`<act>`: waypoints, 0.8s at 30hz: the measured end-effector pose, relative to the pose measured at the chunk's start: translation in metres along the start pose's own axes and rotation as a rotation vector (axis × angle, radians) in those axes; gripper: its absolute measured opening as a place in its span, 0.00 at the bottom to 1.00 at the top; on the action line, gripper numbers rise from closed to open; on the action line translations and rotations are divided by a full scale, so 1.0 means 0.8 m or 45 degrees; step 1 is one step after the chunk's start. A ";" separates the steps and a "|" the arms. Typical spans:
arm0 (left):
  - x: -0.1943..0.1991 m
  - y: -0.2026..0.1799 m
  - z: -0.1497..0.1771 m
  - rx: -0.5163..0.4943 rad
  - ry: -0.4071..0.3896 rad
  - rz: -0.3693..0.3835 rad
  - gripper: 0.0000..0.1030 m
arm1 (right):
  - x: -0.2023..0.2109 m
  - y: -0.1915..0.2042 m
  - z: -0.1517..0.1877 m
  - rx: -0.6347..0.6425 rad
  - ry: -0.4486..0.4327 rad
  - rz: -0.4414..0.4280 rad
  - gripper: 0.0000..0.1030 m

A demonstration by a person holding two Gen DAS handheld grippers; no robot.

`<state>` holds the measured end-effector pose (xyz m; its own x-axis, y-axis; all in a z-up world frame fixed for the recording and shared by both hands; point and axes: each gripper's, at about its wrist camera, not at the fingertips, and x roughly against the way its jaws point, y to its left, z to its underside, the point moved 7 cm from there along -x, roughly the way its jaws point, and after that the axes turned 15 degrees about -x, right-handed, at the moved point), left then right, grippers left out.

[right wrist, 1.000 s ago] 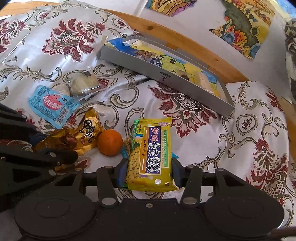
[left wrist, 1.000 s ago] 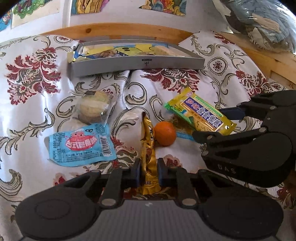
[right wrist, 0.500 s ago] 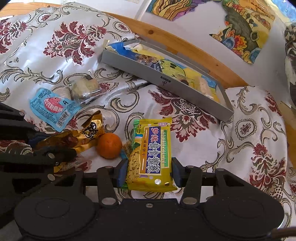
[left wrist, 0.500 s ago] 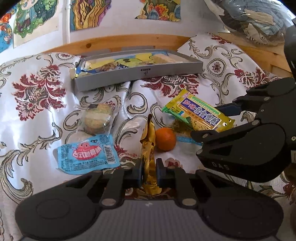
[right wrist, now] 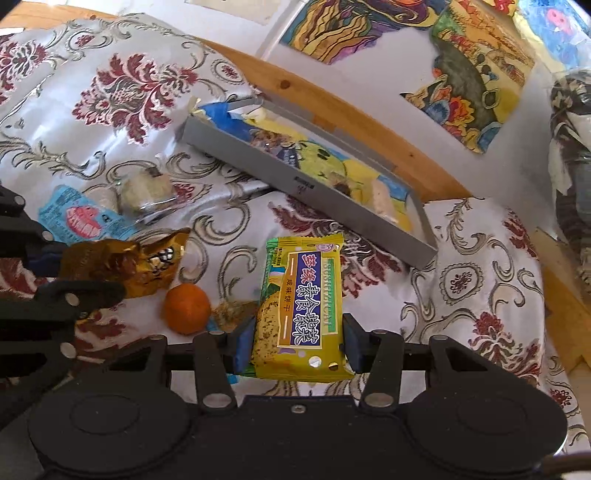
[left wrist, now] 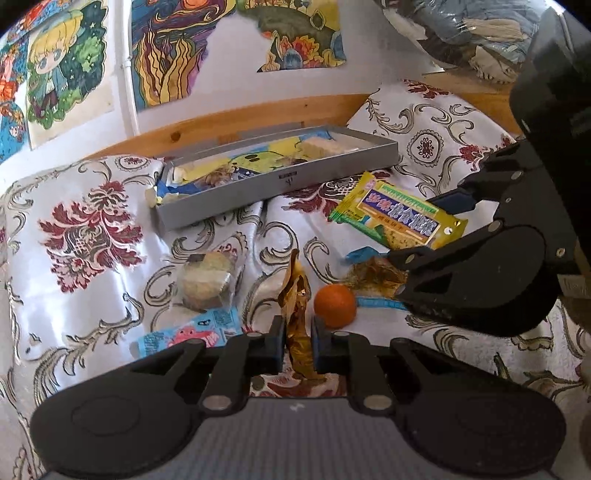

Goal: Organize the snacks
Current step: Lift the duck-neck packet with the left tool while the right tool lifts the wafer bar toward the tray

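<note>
Clamped in the right gripper (right wrist: 293, 347): a yellow cracker packet (right wrist: 301, 308) with a blue label, pinched by its long sides, lifted off the cloth, far end pointing toward the tray. Seen again from the left wrist view as the same yellow cracker packet (left wrist: 397, 216), raised above a crumpled gold scrap (left wrist: 376, 275) and a strip of blue wrapper (left wrist: 360, 254).

Squeezed in the left gripper (left wrist: 297, 341): a gold foil packet (left wrist: 295, 317), standing on edge between the closed-in pads, tip upward. Just right of it on the cloth, an orange (left wrist: 335, 305), apart from the foil. Left of it, a blue snack packet (left wrist: 188, 334) with a pink picture, partly hidden behind the gripper. Beyond that, a clear-wrapped round cake (left wrist: 205, 280).

Farther back, a shallow grey tray (left wrist: 280, 181), already holding yellow and blue packets, sitting tilted across a fold in the cloth, near the wooden edge (left wrist: 229, 123).

Underneath everything, a glossy white cloth (left wrist: 92, 229) with dark red flowers and grey scrolls, rumpled and creased. Bare cloth to the left and to the far right of the tray. Behind, a white wall (left wrist: 229, 92) with colourful drawings taped up (left wrist: 173, 48). Top right, a bundle in clear plastic (left wrist: 469, 29).
</note>
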<state>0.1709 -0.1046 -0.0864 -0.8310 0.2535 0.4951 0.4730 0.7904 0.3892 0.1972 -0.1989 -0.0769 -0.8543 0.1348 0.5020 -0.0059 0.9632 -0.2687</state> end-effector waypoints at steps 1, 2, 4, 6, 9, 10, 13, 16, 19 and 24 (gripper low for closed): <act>-0.001 0.000 0.001 0.000 0.004 0.000 0.14 | 0.000 -0.001 0.000 -0.002 0.001 0.000 0.49; -0.002 0.000 0.002 0.001 0.009 0.000 0.14 | 0.000 -0.001 0.000 -0.003 0.004 -0.001 0.49; -0.002 -0.001 0.003 0.001 0.013 -0.003 0.14 | 0.000 0.001 0.001 0.002 0.005 -0.007 0.49; -0.001 0.001 0.002 -0.002 0.004 -0.015 0.14 | 0.001 0.003 0.000 0.006 -0.001 -0.010 0.49; 0.003 0.003 -0.001 -0.013 -0.016 -0.042 0.14 | 0.002 0.004 0.000 0.009 -0.007 -0.013 0.49; 0.004 0.003 -0.001 -0.014 -0.021 -0.048 0.14 | 0.002 0.004 0.000 0.009 -0.009 -0.012 0.49; 0.004 0.004 -0.002 -0.014 -0.019 -0.049 0.14 | 0.002 0.003 -0.001 0.007 -0.009 -0.012 0.49; 0.000 0.003 0.002 -0.004 -0.001 -0.014 0.14 | 0.002 0.003 -0.001 0.005 -0.003 -0.019 0.49; -0.008 0.009 0.010 0.113 0.046 0.044 0.15 | 0.001 0.002 0.000 -0.017 0.015 -0.030 0.49; -0.029 0.026 0.022 0.298 0.104 0.160 0.17 | 0.000 0.000 0.001 -0.034 0.028 -0.028 0.49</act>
<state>0.1951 -0.0840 -0.1035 -0.7393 0.3191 0.5929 0.4824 0.8654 0.1358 0.1971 -0.1988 -0.0779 -0.8426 0.1184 0.5253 -0.0105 0.9718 -0.2358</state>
